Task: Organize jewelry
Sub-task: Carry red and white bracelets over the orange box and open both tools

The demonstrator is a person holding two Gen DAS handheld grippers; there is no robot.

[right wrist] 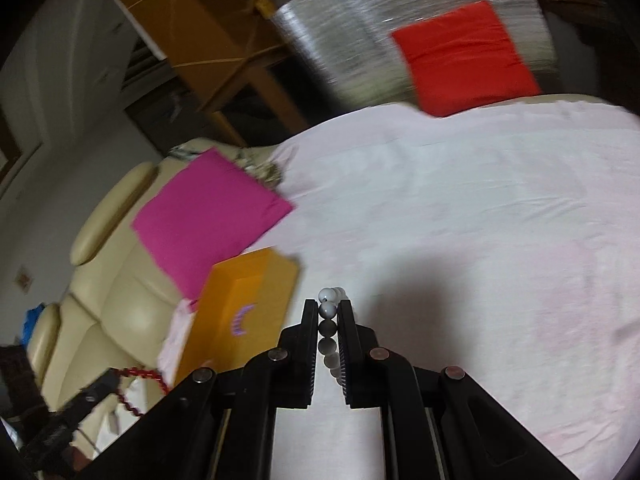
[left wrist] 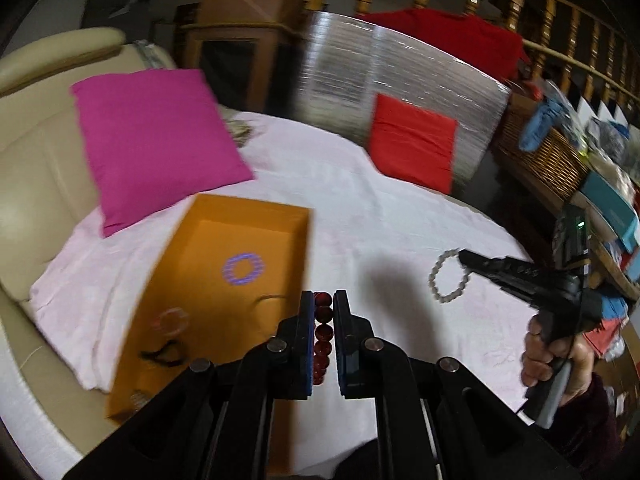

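Left claw is clenched on a dark red bead bracelet, up beside the right wall of the orange box on the pink sheet. Right claw grips a white bead bracelet, its loop dangling over the sheet. Purple bracelet lies inside the box.
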